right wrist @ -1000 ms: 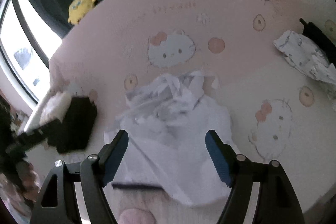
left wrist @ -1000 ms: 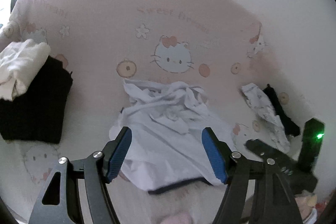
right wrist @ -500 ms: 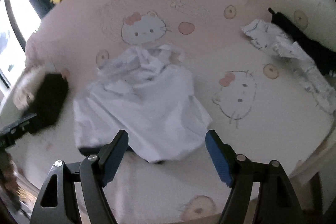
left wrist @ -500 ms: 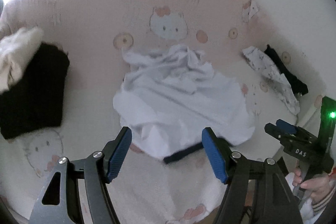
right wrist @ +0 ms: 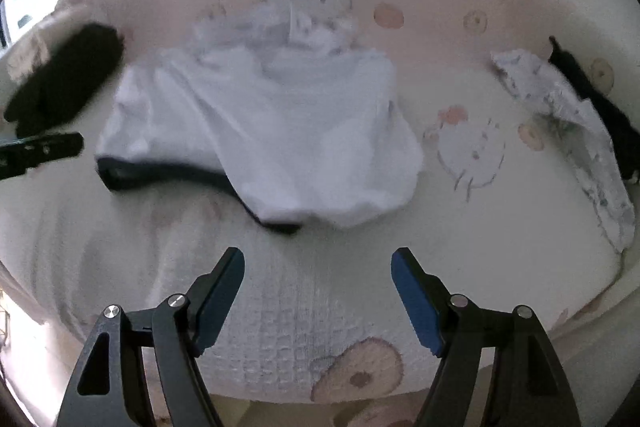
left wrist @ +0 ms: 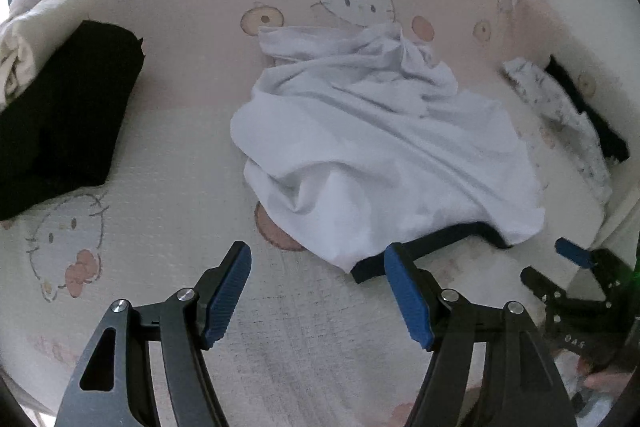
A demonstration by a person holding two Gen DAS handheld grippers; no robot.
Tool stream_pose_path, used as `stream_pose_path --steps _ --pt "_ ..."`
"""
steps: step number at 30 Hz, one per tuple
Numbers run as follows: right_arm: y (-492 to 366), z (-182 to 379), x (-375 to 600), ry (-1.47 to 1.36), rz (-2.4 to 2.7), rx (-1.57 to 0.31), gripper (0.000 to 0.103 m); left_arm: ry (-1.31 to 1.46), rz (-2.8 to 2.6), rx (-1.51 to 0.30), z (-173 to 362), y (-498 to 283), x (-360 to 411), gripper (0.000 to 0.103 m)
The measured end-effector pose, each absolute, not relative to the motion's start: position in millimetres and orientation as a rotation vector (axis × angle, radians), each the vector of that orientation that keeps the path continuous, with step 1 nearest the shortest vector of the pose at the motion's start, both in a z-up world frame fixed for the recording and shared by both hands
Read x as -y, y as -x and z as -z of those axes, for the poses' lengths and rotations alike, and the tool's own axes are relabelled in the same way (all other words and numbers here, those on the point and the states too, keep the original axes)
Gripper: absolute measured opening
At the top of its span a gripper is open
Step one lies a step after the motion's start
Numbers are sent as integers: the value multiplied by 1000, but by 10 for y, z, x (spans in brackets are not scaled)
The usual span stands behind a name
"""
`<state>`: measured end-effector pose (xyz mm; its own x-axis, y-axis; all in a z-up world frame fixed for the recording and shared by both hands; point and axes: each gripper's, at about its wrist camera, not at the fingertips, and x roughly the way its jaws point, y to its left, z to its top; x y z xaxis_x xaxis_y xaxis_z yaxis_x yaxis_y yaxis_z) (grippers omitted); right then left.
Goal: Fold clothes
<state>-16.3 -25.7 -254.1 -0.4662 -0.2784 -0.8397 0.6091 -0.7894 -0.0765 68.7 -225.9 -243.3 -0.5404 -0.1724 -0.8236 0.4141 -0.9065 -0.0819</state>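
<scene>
A crumpled white garment (left wrist: 384, 147) (right wrist: 272, 123) with a dark band along its near hem (left wrist: 432, 247) (right wrist: 168, 173) lies in a heap in the middle of the bed. My left gripper (left wrist: 318, 259) hovers open just short of the hem, nothing between its blue pads. My right gripper (right wrist: 318, 263) is open too, a little in front of the garment's near edge and empty. The right gripper (left wrist: 576, 267) also shows at the lower right of the left wrist view. A finger of the left gripper (right wrist: 40, 149) pokes in at the left of the right wrist view.
The bed sheet (left wrist: 180, 155) (right wrist: 480, 227) is pink and white with cartoon cats. A folded black garment (left wrist: 60, 123) (right wrist: 64, 83) with a cream one (left wrist: 28, 27) beside it lies left. A patterned white cloth (left wrist: 560, 107) (right wrist: 568, 123) and a black piece (left wrist: 588, 111) (right wrist: 596, 107) lie right.
Both grippers have come down closer to the bed and tilted; the white garment now looms larger, just beyond the fingertips. Jaws stayed open. The clothes have not moved.
</scene>
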Motion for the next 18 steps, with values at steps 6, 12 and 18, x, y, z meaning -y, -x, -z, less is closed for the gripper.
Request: stream_pose_path --steps 6,12,18 --pt "107 2681 379 -1104 2343 -712 75 -1281 2462 -193 2659 -673 2029 67" --pt "5 2746 534 -895 2406 -830 76 -1180 2477 -72 2962 -768 1877 78" --pt "56 2795 679 -873 2444 -757 76 -1198 2450 -172 2995 -747 2022 96"
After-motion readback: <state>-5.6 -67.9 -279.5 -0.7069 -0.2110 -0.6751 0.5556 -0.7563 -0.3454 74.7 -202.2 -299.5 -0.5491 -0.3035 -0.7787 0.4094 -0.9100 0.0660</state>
